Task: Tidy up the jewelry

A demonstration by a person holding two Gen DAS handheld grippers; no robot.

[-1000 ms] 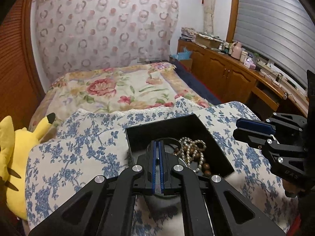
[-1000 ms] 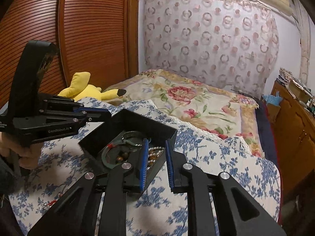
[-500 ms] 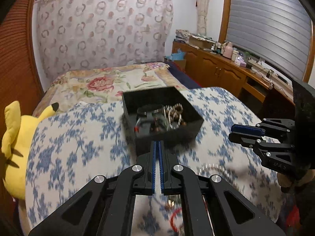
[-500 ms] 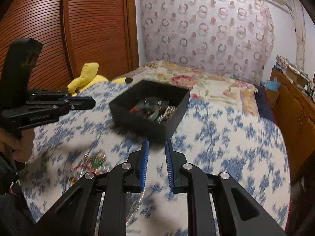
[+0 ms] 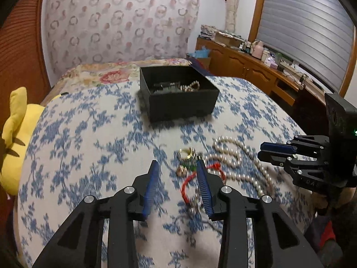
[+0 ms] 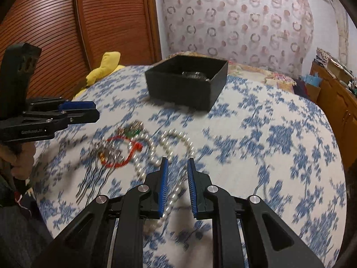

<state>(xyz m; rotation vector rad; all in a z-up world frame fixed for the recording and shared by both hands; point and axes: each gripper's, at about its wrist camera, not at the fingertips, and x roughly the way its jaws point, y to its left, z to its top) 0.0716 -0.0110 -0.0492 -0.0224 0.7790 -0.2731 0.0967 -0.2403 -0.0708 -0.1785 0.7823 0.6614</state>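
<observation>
A black open box (image 5: 178, 96) with several pieces of jewelry inside stands on the blue-flowered cloth, also in the right wrist view (image 6: 187, 82). Nearer lie a white pearl necklace (image 5: 241, 163) (image 6: 165, 147), a red cord bracelet (image 5: 189, 183) (image 6: 125, 154) and small gold pieces (image 5: 187, 156). My left gripper (image 5: 178, 169) is open and empty, above the gold pieces and red cord. My right gripper (image 6: 177, 167) is open and empty, over the near end of the pearl necklace. Each gripper shows in the other's view, the right (image 5: 276, 153) and the left (image 6: 78, 111).
A yellow plush toy (image 5: 15, 138) lies at the left edge of the bed. A wooden slatted door (image 6: 67, 33) is on the left. A wooden sideboard (image 5: 256, 71) with bottles and clutter runs along the right under a shuttered window.
Both grippers have pulled back from the box toward the loose jewelry. My left gripper has opened from shut; my right has opened wider.
</observation>
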